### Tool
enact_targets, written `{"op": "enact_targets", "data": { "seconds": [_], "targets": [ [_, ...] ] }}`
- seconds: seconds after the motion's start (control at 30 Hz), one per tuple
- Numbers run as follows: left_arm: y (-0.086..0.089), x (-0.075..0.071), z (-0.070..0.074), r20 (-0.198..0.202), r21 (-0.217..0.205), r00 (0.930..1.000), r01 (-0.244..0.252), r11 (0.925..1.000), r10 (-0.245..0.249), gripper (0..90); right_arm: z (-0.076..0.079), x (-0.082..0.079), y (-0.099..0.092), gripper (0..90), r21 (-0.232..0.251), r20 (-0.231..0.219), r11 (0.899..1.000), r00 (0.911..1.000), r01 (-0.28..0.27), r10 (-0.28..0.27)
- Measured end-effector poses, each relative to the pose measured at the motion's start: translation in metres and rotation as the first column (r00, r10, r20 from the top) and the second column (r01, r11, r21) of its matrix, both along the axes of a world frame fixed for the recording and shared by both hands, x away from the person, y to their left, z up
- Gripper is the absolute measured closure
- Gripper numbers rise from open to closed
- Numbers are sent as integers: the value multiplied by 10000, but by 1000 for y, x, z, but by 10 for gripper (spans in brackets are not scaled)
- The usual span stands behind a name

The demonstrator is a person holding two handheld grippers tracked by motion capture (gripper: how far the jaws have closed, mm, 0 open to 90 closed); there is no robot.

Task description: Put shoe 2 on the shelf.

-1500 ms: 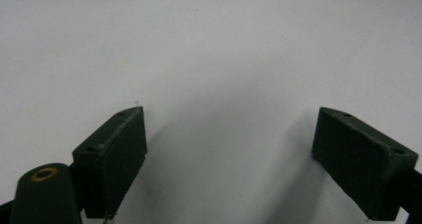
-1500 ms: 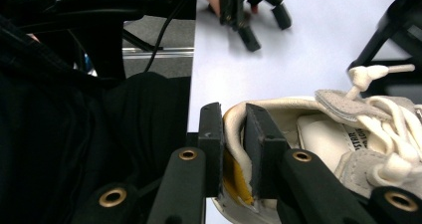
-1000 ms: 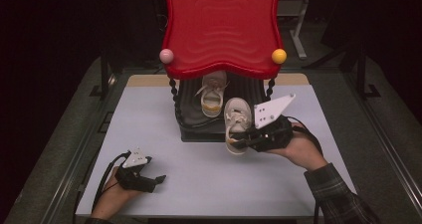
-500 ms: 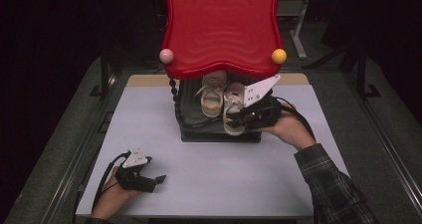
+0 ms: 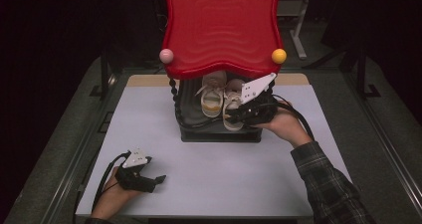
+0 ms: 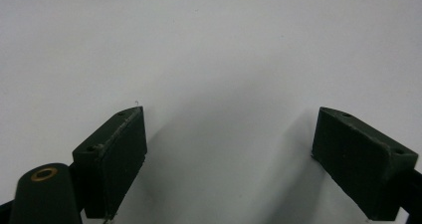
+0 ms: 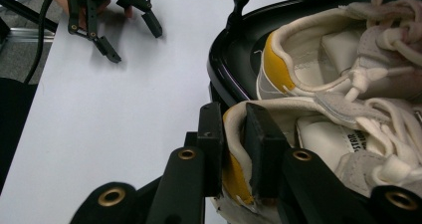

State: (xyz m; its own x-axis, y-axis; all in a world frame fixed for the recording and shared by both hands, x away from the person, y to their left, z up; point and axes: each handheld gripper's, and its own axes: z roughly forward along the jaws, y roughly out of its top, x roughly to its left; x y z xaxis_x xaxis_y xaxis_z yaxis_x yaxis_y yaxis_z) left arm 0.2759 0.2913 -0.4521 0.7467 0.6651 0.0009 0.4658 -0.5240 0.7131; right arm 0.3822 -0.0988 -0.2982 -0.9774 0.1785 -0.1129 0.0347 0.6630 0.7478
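My right gripper (image 7: 234, 149) has its jaws pinched narrow on the heel collar of the right shoe (image 7: 348, 149), one pad inside, one outside. That shoe sits on the black lower tray (image 5: 219, 133) of the red-topped rack (image 5: 221, 30), just beside the other shoe (image 5: 211, 99), touching or nearly so.

Left gripper (image 5: 149, 180) lies low on the grey table (image 5: 224, 179), well apart, jaws wide, nothing between them.

Risks as I see them: the grip is on soft collar only, so the shoe may pivot or slip. The heel looks close to the tray's front lip; release here and it could tip out. The grey plate (image 5: 256, 88) is near the red top's edge and may knock it.
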Motion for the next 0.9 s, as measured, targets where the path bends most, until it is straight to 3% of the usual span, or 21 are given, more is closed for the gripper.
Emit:
{"op": "enact_targets", "data": {
  "seconds": [0.1, 0.17, 0.27, 0.3, 0.37, 0.47, 0.57, 0.63, 0.7, 0.77, 0.83, 0.9],
  "targets": [
    [0, 0, 0, -8, 16, 10000, -7, 10000, 7, 133, -4, 1, 0, 771, -20, -131, 10000, 9999, 46, -46],
    [-3, 1, 2, -201, 17, 9994, -272, 9996, 272, 133, -7, 1, 0, 759, 130, -127, 9999, 9999, 41, -39],
    [-10, 5, 9, -528, 404, 9978, -373, 9985, 394, 161, -4, -4, -2, 679, 380, -110, 9985, 9992, 397, -394],
    [-12, 6, 13, -477, 211, 9985, -259, 9994, 269, 195, -1, -7, -3, 650, 601, -120, 9973, 9990, 430, -424],
    [-20, 8, 23, -503, -637, 9987, -72, 9979, 40, 246, 6, -13, -8, 622, 833, -113, 9937, 9972, 749, -742],
    [-38, 11, 36, -472, -888, 9975, 476, 9949, -519, 316, 12, -19, -18, 614, 1260, -334, 9860, 9938, 1093, -1059],
    [-63, 12, 52, -306, -1065, 9916, 1219, 9868, -1258, 426, 14, -25, -29, 636, 1553, -650, 9766, 9880, 1490, -1404],
    [-81, 13, 63, -77, -1271, 9858, 1651, 9780, -1675, 512, 13, -31, -36, 671, 1830, -622, 9685, 9851, 1689, -1600],
    [-97, 16, 75, 178, -1525, 9791, 2027, 9673, -2024, 590, 11, -34, -42, 691, 1835, -871, 9653, 9811, 1860, -1725],
    [-112, 21, 85, 390, -1615, 9736, 2281, 9601, -2248, 677, 8, -40, -47, 735, 1928, -796, 9615, 9798, 1959, -1837],
    [-128, 29, 94, 493, -1628, 9703, 2416, 9566, -2366, 754, 3, -42, -50, 782, 1819, -1023, 9608, 9758, 2093, -1932],
    [-139, 34, 98, 636, -1529, 9670, 2538, 9551, -2467, 818, -5, -44, -54, 828, 1805, -913, 9574, 9730, 2254, -2119]
  ]
}}
